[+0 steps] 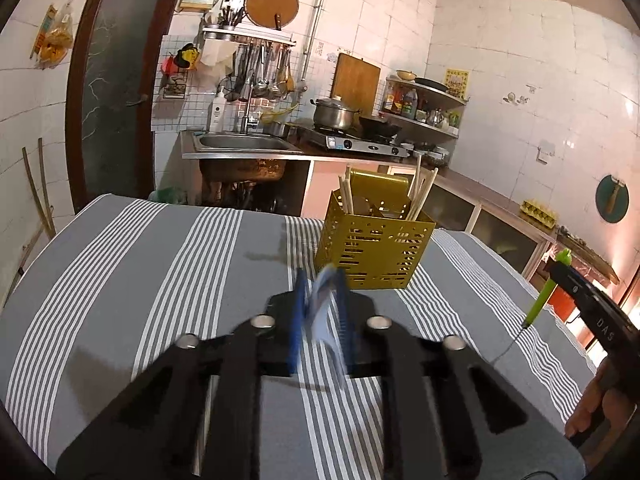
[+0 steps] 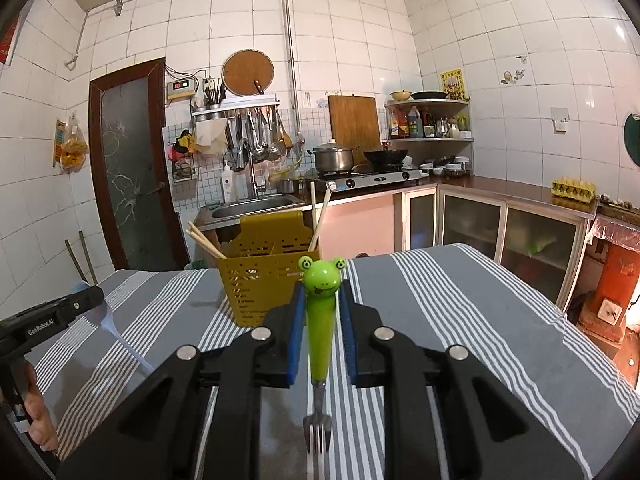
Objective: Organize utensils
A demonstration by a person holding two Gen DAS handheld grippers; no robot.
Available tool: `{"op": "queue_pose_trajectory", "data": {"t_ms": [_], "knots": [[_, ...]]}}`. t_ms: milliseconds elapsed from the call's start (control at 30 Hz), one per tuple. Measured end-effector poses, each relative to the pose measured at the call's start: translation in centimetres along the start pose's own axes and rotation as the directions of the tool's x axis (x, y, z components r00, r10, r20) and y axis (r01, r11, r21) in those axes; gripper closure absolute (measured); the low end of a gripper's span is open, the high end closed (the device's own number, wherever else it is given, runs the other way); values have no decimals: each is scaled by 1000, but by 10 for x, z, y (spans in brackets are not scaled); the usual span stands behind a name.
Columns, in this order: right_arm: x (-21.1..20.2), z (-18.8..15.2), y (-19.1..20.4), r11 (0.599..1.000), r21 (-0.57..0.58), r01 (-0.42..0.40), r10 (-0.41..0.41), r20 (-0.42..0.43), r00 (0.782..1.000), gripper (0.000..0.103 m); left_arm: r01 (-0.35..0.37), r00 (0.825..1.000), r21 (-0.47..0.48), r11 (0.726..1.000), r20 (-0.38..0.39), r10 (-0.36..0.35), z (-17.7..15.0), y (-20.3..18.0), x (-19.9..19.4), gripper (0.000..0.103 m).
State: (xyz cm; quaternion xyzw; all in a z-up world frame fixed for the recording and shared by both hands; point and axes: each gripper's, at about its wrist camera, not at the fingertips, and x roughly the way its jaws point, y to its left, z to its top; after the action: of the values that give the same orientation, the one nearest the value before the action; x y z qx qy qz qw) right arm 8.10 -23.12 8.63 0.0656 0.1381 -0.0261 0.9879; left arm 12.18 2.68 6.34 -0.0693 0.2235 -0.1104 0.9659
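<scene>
Our right gripper (image 2: pixel 320 300) is clamped on the green frog fork (image 2: pixel 320 320), tines hanging toward us above the striped table (image 2: pixel 460 312). Our left gripper (image 1: pixel 320 292) pinches a pale blue spoon (image 1: pixel 322 312), blurred. The yellow caddy (image 1: pixel 374 244), holding chopsticks (image 1: pixel 420 196), stands just ahead of both grippers.
</scene>
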Motion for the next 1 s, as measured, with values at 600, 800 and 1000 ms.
{"op": "queue_pose_trajectory", "data": {"t_ms": [600, 800, 1000], "knots": [[29, -3, -6, 1000, 4, 21, -21, -79, 997, 85, -45, 997, -44, 998, -72, 42, 25, 42, 36, 99], [33, -3, -8, 1000, 6, 24, -24, -94, 995, 85, -89, 984, -60, 994, -163, 78, 13, 59, 49, 93], [39, -3, -8, 1000, 3, 21, -21, -103, 995, 85, -156, 952, -129, 979, -284, 114, -14, 86, 61, 43]]}}
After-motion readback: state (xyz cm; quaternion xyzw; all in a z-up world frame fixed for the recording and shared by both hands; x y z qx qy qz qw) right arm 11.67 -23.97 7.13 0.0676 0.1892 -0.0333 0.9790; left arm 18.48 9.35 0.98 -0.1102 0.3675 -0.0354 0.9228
